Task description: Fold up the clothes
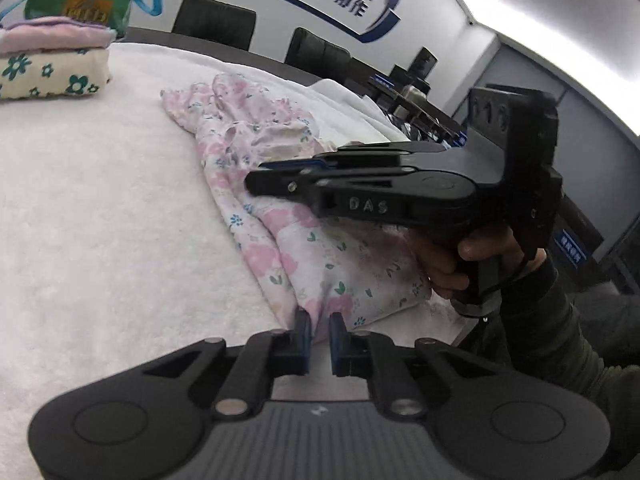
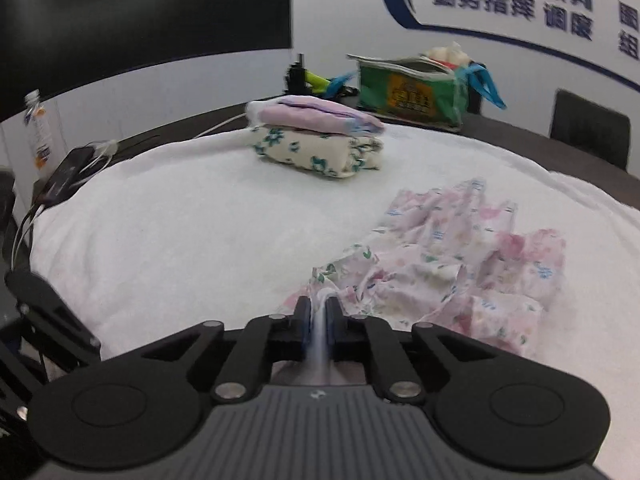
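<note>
The thin, limp floral garment lies crumpled on the towel-covered table toward its near edge, both the left tool and right tool clenched on its hem, best gripped at corners.

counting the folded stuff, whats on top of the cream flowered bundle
A folded pink and lilac garment lies on the cream flowered bundle. How many layers it has is unclear.
</note>
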